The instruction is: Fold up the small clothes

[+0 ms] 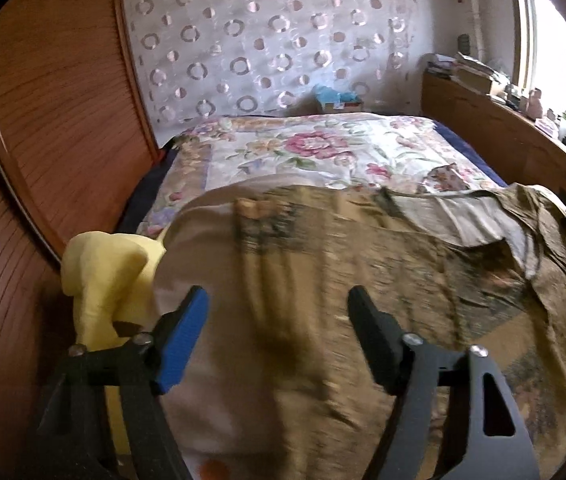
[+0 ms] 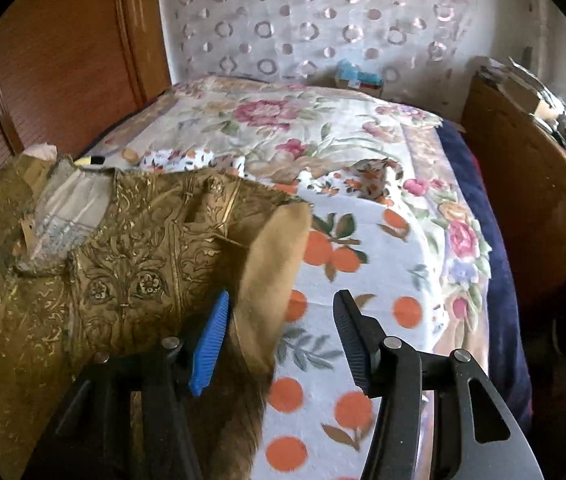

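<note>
A small gold-patterned garment [image 2: 131,264] is spread on the bed [image 2: 363,216], over an orange-print cloth [image 2: 347,272], with one plain tan flap turned up just beside the right tool [image 2: 279,332]. Both the right tool and the left tool [image 1: 279,340] are seen with jaws standing apart and nothing gripped, the left one poised over the garment's blurred brown cloth. The fabric is judged light, soft and limp, perhaps a little stiffened by its embroidery, so it would best be pinched at a hem corner or sleeve edge rather than mid-panel.
</note>
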Available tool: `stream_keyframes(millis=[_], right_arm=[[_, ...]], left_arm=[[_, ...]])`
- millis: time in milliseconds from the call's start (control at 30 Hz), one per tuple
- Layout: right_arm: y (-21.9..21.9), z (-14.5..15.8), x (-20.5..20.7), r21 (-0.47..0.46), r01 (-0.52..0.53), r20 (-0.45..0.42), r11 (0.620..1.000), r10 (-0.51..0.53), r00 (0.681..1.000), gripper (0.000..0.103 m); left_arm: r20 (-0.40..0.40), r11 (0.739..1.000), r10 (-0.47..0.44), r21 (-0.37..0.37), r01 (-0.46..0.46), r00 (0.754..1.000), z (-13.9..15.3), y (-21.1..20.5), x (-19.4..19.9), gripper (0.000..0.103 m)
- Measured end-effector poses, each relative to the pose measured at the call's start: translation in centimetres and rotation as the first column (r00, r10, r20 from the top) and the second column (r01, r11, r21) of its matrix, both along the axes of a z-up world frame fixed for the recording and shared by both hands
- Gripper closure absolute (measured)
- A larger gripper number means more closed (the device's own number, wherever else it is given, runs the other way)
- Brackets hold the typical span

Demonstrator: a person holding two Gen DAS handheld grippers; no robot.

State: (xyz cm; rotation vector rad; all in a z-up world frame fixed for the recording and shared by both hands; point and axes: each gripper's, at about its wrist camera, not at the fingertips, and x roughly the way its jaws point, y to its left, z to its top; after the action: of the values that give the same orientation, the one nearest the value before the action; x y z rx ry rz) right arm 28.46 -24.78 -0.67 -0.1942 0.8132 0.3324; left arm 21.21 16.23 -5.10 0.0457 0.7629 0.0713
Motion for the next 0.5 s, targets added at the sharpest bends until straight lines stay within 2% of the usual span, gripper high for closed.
stream_keyframes(millis=[100,167,267,500], right_arm=[[-0.1,-0.7,1.4,0.011,0.003,-0.023,1.0,-0.003,1.0,0.047],[-0.3,-0.7,1.9,0.025,0.003,-0.019,1.0,-0.003,1.0,0.047],[-0.2,-0.9,2.1,0.018,0.002,0.004,1.0,-0.002,1.0,0.047],[-0.1,-1.1,1.6,0.025,0.004,0.005,1.0,-0.004,1.0,0.047]], left_arm=[[-0.024,1.0,0.019,-0.023,-0.019,1.0,-0.3,1.8,1.4,0.037],[-0.054,0.998,0.017,-0.057,-0.02,0.998,-0.7,2.7,2.5,0.049],[-0.07,0.996,0.002,-0.088,-0.009,0.998,-1.2,3.0,3.9,0.054],[-0.102,0.99,-0.037,-0.138,0.023,0.994,-1.6,2.3,6.7,0.057]])
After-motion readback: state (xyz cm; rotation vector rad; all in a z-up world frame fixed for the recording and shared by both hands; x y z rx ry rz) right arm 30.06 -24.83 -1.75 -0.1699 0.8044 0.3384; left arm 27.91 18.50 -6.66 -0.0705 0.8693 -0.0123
